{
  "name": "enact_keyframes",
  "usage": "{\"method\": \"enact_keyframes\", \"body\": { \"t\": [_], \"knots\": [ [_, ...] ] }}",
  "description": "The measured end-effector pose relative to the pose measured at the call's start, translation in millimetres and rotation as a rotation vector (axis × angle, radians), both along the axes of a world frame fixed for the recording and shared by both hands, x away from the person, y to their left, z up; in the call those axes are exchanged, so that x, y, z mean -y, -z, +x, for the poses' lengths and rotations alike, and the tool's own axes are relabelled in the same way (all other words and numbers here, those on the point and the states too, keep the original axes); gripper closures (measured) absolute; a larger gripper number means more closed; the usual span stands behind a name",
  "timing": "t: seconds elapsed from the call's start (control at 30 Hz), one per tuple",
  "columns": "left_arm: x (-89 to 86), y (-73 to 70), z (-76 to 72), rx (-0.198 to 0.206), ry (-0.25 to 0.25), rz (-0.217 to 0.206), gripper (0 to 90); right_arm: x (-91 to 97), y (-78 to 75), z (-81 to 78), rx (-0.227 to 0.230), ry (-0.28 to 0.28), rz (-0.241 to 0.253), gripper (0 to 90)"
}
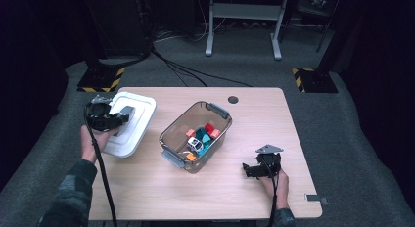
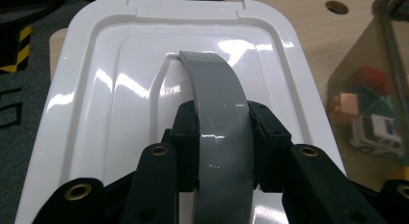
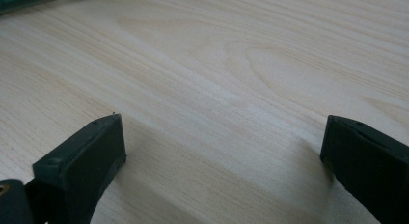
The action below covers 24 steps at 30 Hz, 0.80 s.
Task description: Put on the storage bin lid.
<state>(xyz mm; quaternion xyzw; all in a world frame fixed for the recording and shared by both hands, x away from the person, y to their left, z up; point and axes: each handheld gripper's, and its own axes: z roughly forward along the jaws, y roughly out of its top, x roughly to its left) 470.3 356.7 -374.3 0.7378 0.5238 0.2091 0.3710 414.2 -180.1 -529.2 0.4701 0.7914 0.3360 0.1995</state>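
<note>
Because the left gripper [image 2: 224, 147] is clamped on the grey handle [image 2: 219, 113] of the white lid [image 1: 128, 123], raising it clear of the box [image 1: 195, 136] beside it, the right gripper [image 3: 219, 151] rests wide open and empty over the table [image 3: 241, 64].

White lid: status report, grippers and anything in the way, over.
Left gripper shut on white lid's grey handle, lid held at table's left edge. Right gripper open over bare table. Open toy bin alongside; path clear.
</note>
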Motion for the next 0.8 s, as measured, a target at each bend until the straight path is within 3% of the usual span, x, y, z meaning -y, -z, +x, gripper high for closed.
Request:
{"method": "enact_keyframes", "body": {
  "t": [0.37, 0.8],
  "knots": [
    [30.8, -33.6, -6.2, 0.023, 0.077, -0.028, 67.4, 0.1, 0.1, 0.1, -0.001, -0.004, 0.004, 1.3],
    [85.6, -50.1, -7.4, 0.027, 0.181, -0.032, 67.3, 0.7, 0.0, 0.4, -0.001, -0.009, -0.002, 1.3]
  ]
}}
